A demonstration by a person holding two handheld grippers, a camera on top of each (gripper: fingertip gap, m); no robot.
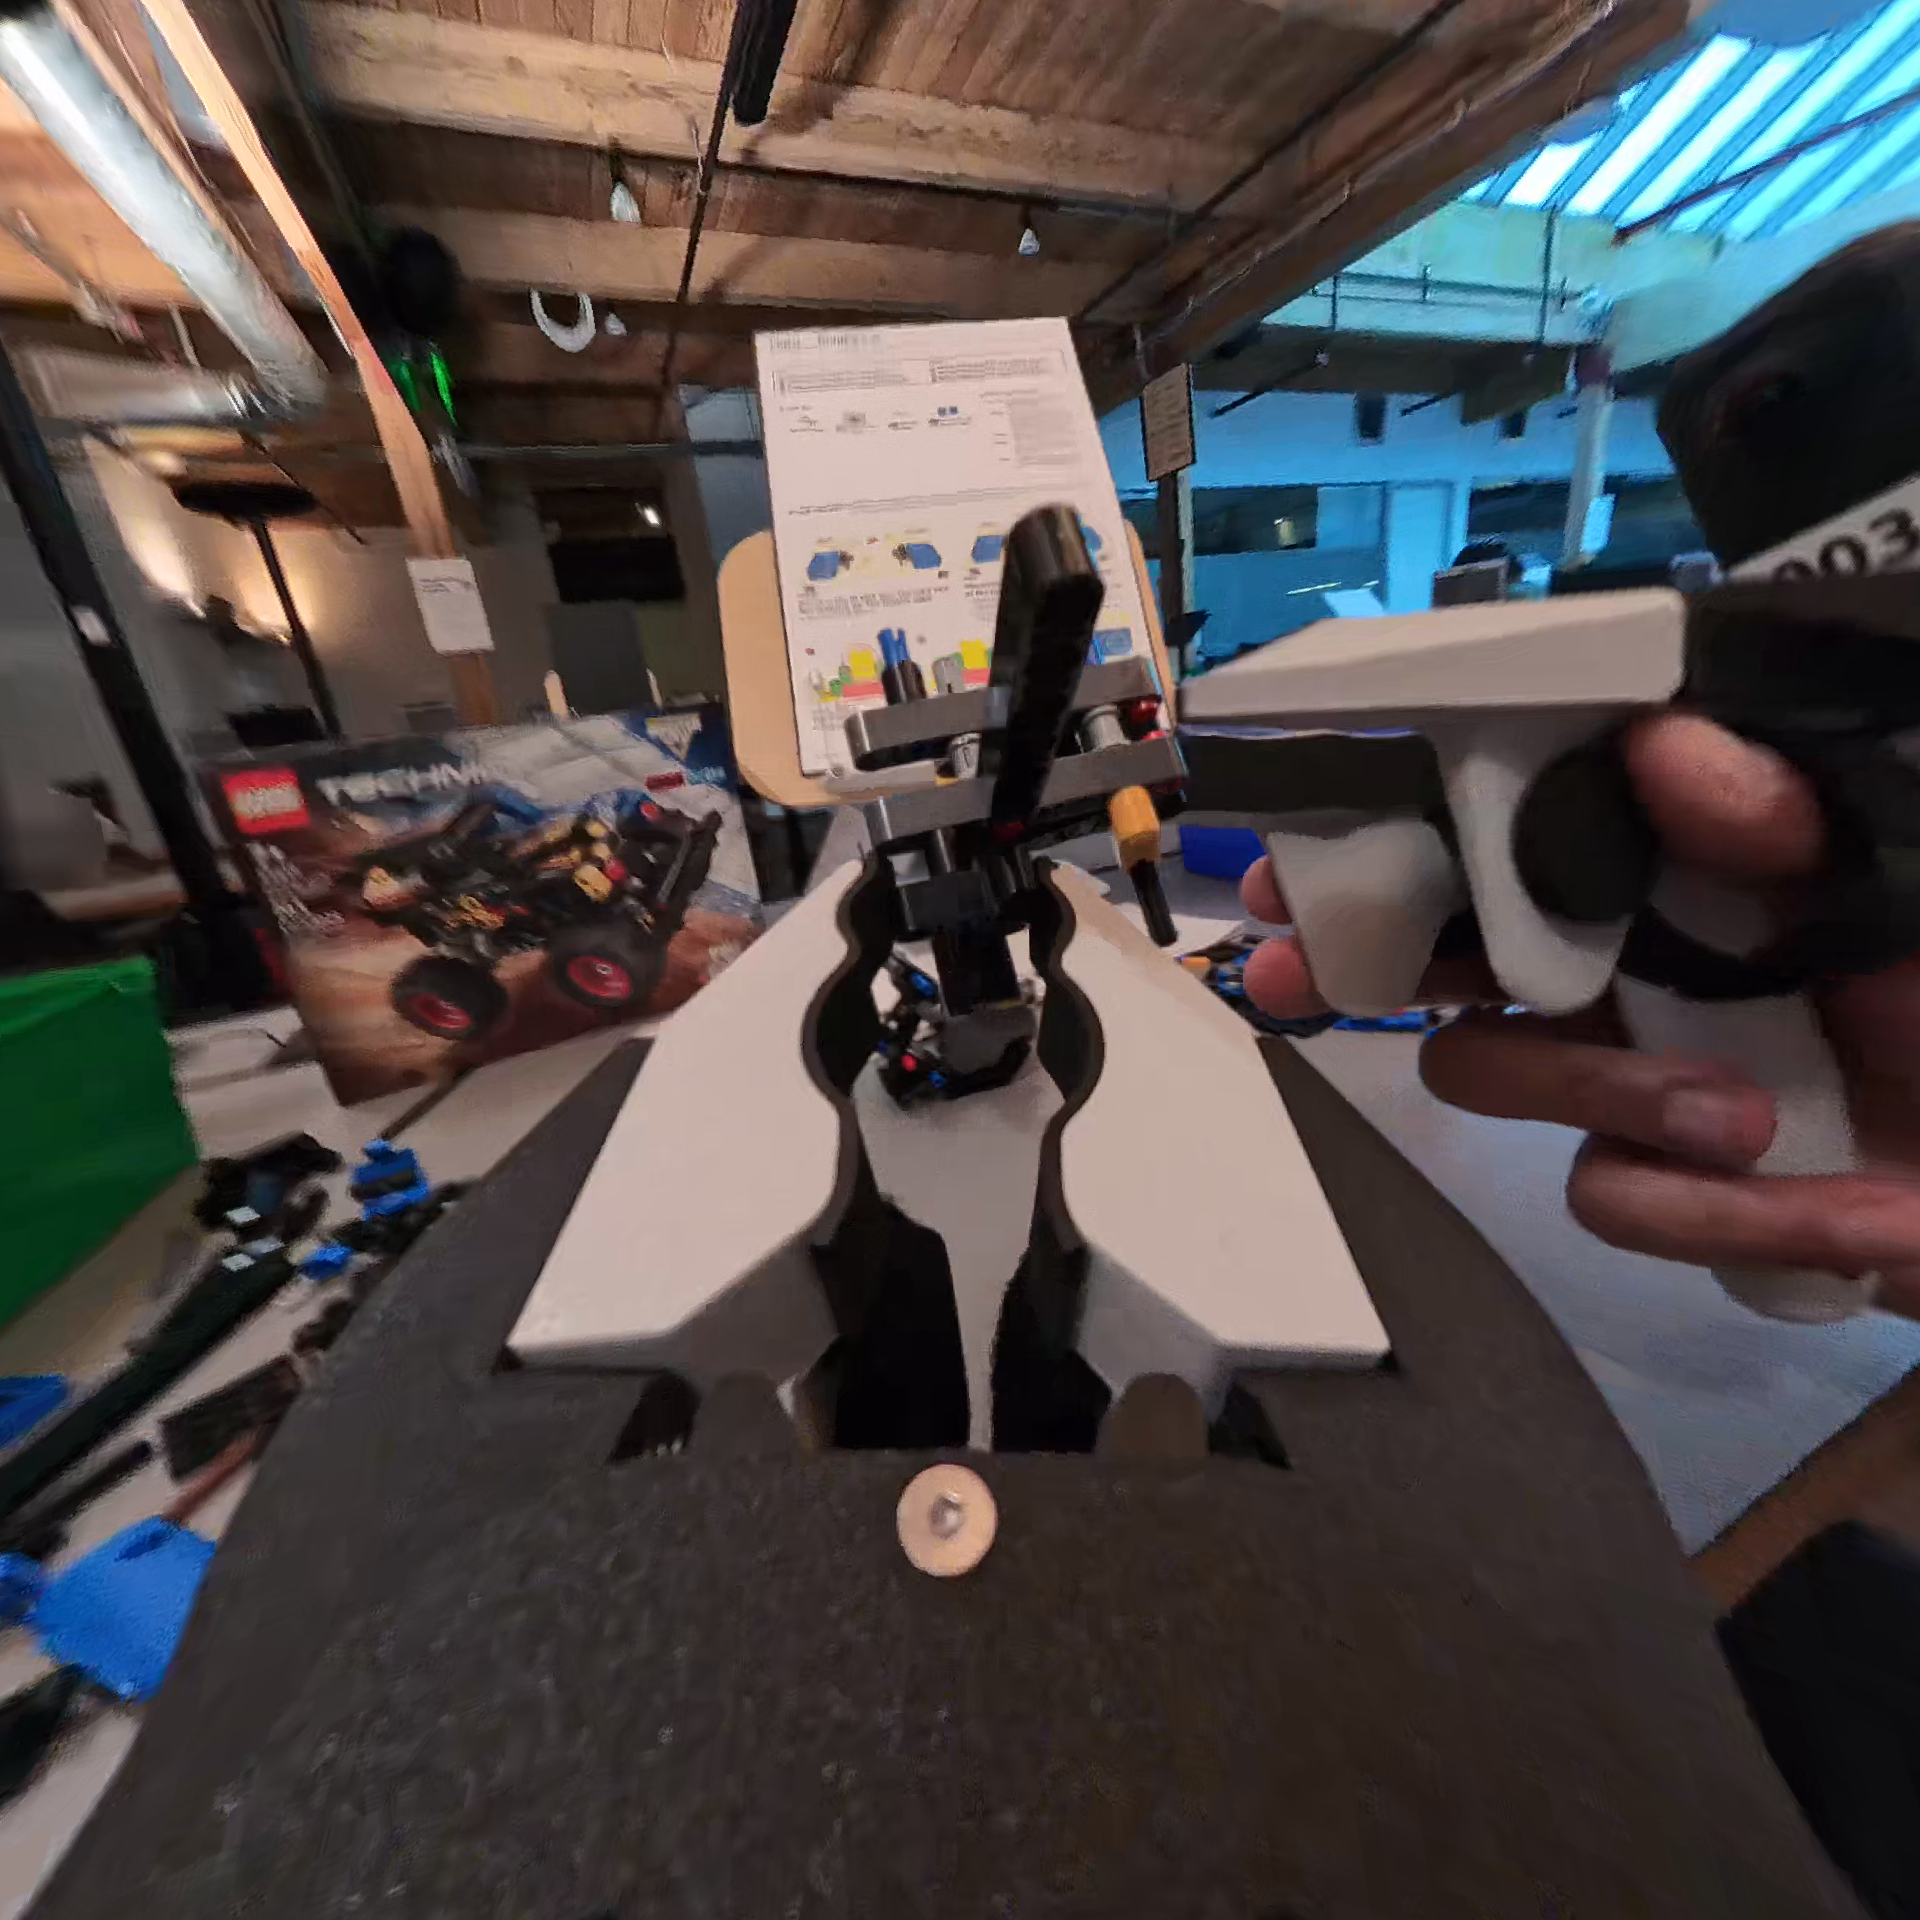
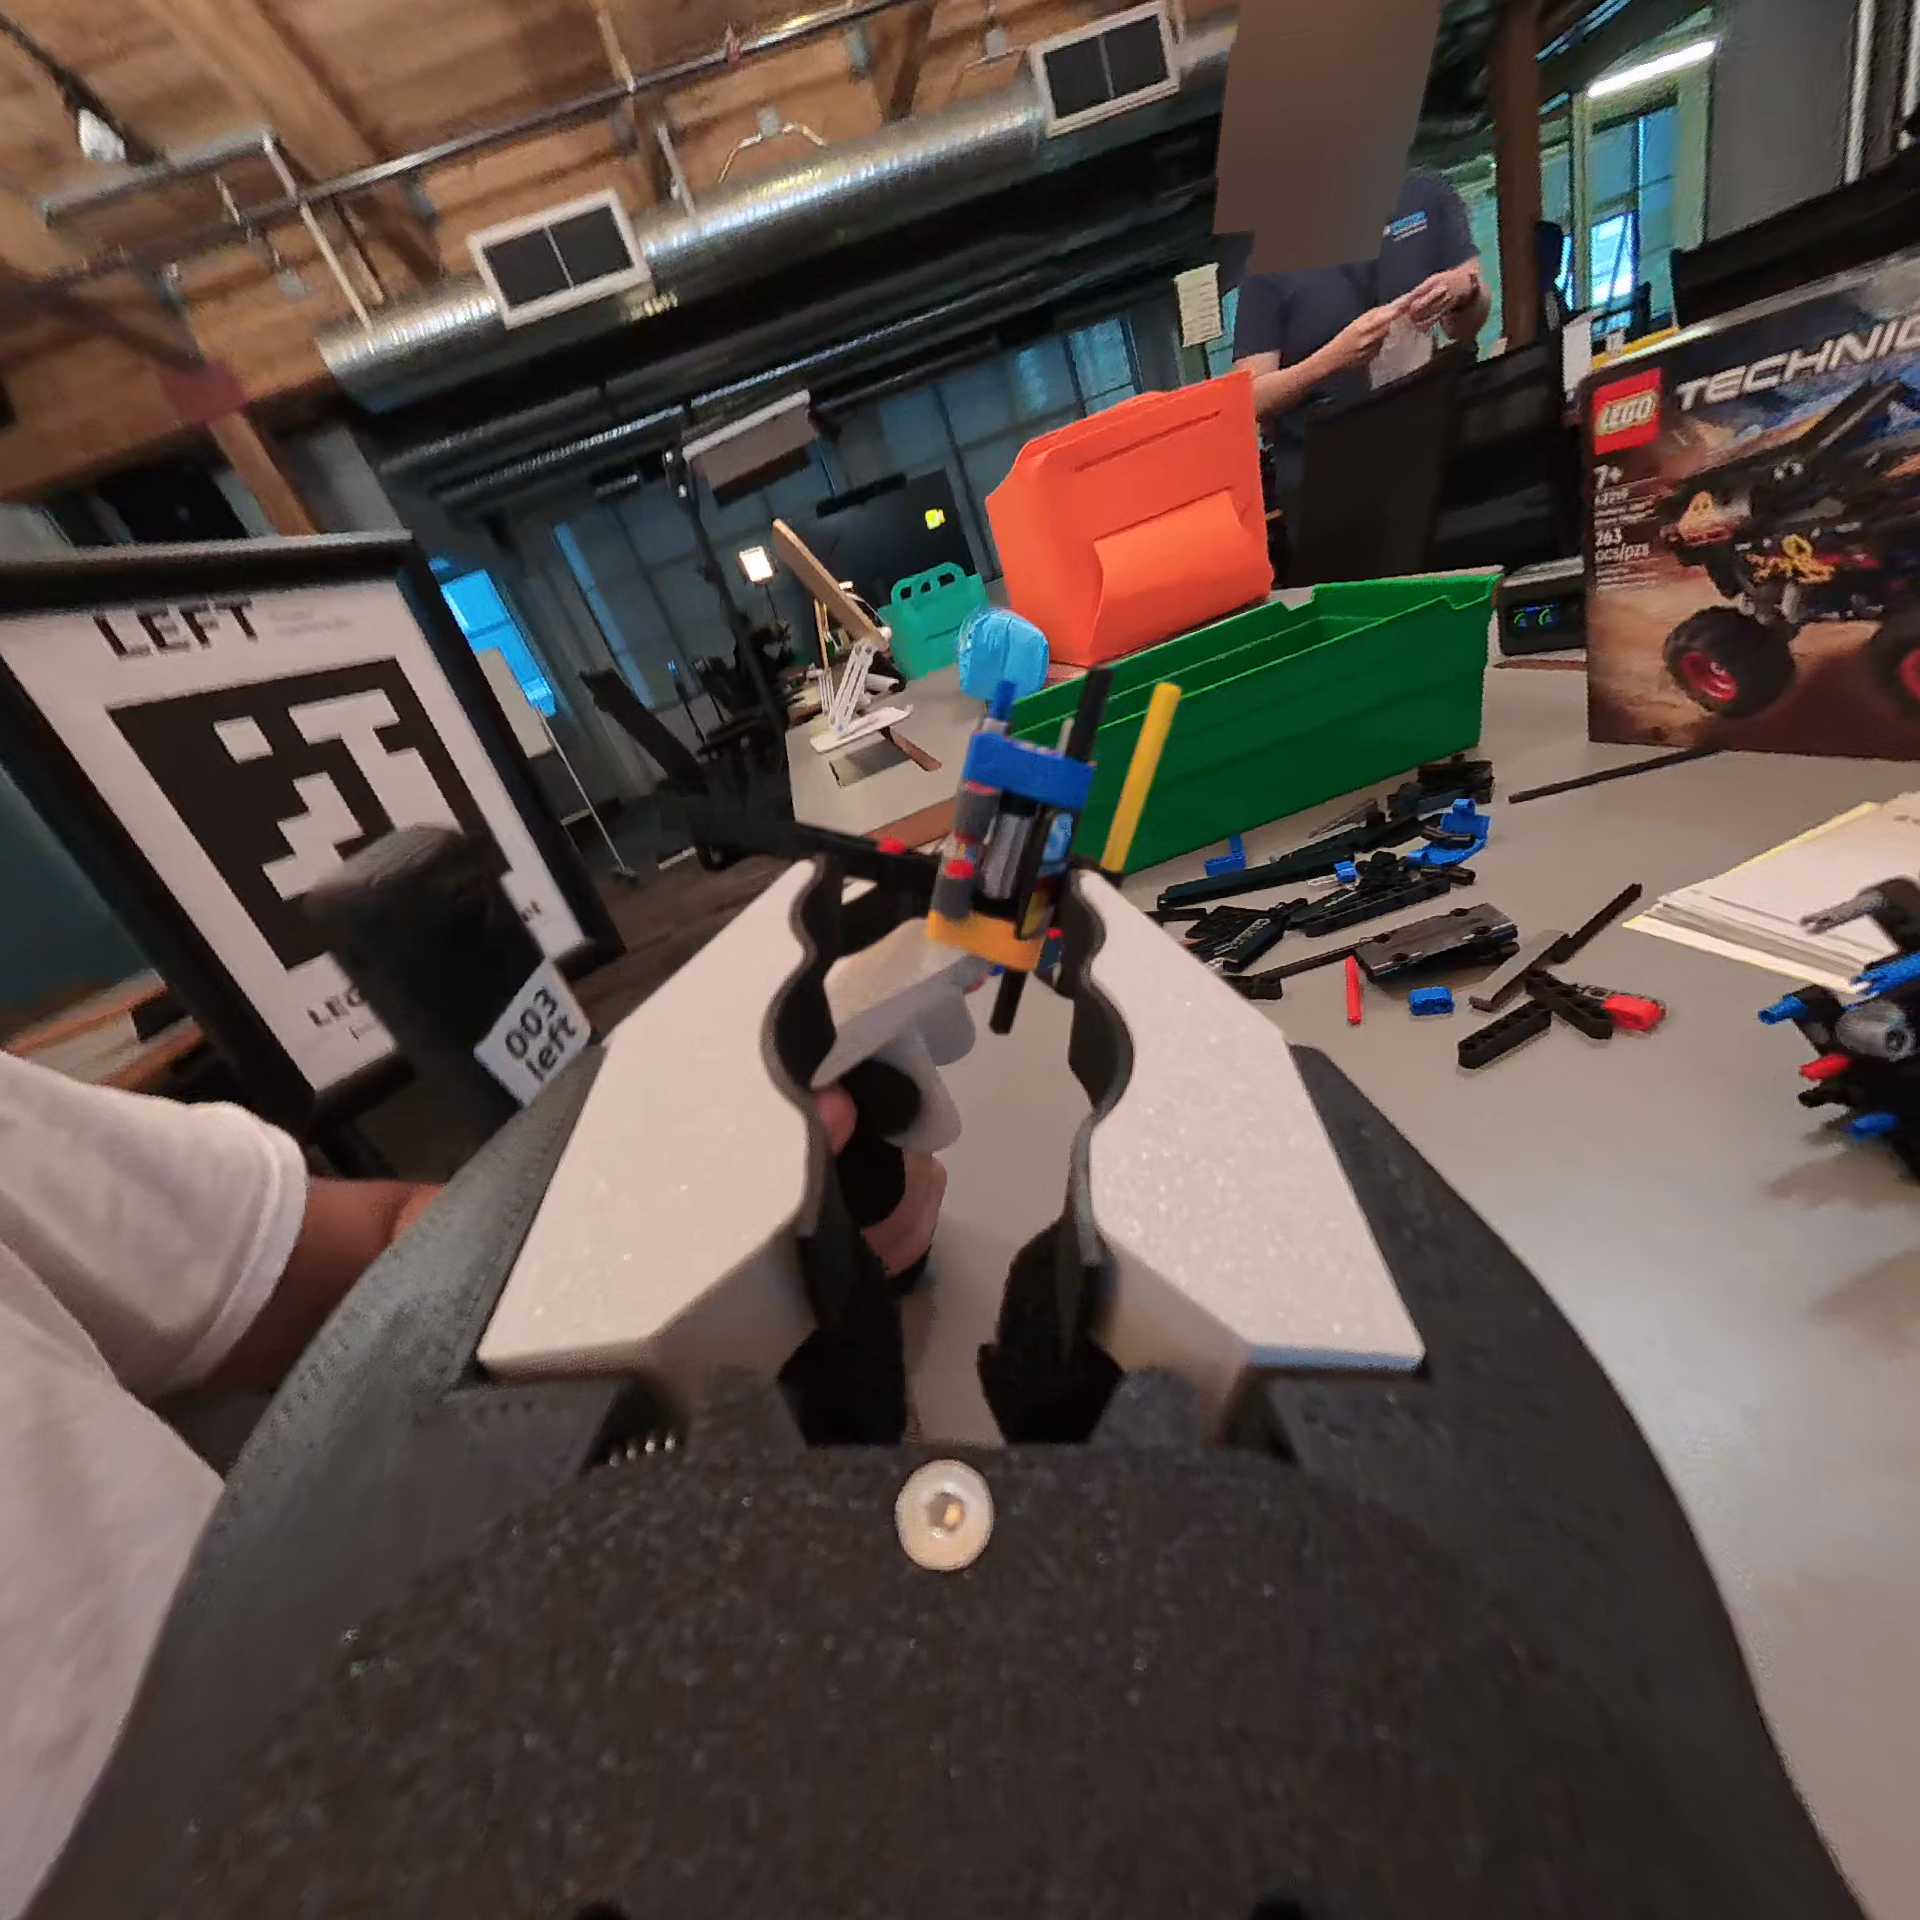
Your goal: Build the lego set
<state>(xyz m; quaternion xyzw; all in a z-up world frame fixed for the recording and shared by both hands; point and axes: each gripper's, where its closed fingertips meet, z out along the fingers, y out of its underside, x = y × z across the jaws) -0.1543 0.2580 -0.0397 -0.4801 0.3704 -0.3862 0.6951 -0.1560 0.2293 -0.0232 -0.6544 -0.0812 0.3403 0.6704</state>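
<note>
Left gripper point(image 1: 951, 914) clamps the black-and-grey lego assembly point(image 1: 997, 769), long black beam upright. Right gripper point(image 2: 940, 935) half-open, grasp unclear; only its view shows a green plastic bin point(image 2: 1278, 727).

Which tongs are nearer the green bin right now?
Right. The right tongs hold up a part just in front of the green bin; the left tongs sit farther back.

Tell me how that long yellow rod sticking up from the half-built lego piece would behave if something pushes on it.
The yellow rod is thin and straight, so probably stiff and light. It stands tilted with most of its length bare above the lego assembly, so a sideways push would likely lever it loose or twist the assembly between the right gripper's fingers. If it drops, its round shape suggests rolling.
</note>
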